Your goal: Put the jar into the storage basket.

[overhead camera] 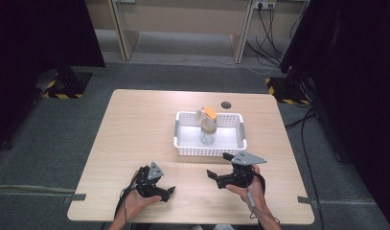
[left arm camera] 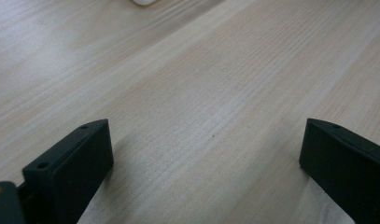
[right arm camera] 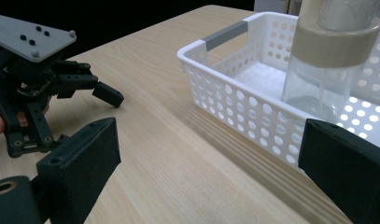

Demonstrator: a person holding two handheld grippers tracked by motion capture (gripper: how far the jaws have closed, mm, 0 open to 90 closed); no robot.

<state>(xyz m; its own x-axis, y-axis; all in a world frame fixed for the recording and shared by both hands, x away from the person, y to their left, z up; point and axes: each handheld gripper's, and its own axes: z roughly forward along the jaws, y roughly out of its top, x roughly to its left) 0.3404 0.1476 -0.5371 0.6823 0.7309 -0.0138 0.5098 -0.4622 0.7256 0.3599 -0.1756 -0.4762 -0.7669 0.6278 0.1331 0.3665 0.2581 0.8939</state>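
High view: left gripper (overhead camera: 165,192) low near the surface (overhead camera: 135,124), fingers apart and empty; right gripper (overhead camera: 220,166) just short of the white basket (overhead camera: 183,143), fingers spread too. The bottle (overhead camera: 208,130) stands upright inside. Looks like the approach step; next, the right one must rise over the rim. Right gripper view adds the bottle's tan collar; left gripper view gives bare wood.

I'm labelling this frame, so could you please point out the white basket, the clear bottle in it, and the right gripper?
white basket (overhead camera: 184,149): high view, its near wall.
clear bottle (overhead camera: 208,135): high view, its transparent body below the tan collar.
right gripper (overhead camera: 216,166): high view, midway between its fingertips, jaws apart.
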